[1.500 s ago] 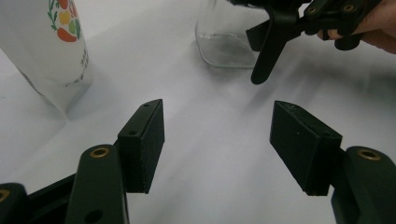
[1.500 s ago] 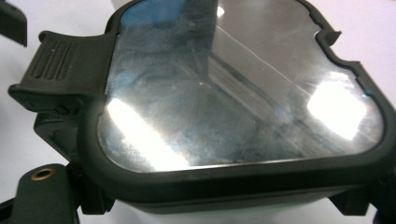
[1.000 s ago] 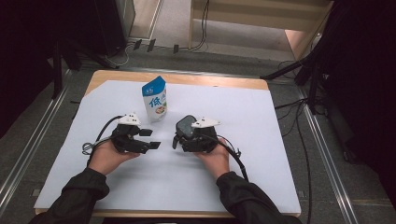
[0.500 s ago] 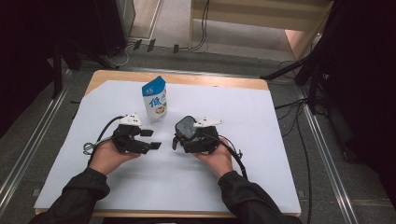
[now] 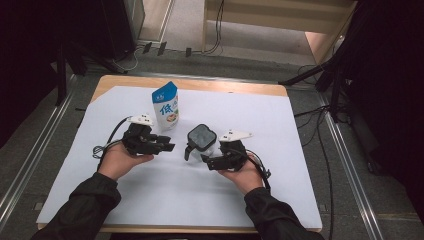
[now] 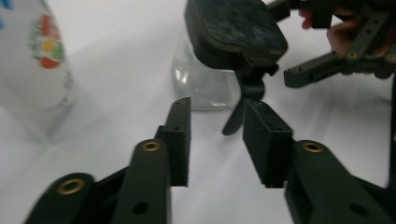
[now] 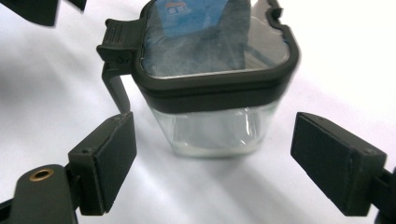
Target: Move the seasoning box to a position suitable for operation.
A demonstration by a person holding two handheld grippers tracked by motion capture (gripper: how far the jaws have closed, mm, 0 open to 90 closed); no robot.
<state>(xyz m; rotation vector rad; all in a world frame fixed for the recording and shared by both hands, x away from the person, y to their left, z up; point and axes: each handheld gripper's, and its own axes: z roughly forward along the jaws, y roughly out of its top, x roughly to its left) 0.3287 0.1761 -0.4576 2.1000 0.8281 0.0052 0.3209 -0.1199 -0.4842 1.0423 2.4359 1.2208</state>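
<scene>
Across the desk (image 5: 300, 150) lies a smooth white sheet, matte and flat, which gives me a plain ground to read the things against. Toward its far edge stands the milk pouch (image 5: 166, 106), a soft printed bag, blue on top and white below, upright on its gusset and kept back, I judge, so it stays out of the working zone.

Nearer, at the middle of the desk, sits the jar (image 5: 201, 142): a squarish clear glass body with rounded corners, a dark rigid lid with a see-through pane, and a hinged black clasp hanging down one side. It stands between my two tools because both are lined up on it.

My right gripper (image 7: 212, 163) has its flat black fingers spread wide to either side of the glass, not touching. My left gripper (image 6: 217, 140) has just been closing its fingers to a narrow gap with nothing between them, aimed, it seems through the blur, at the clasp.
</scene>
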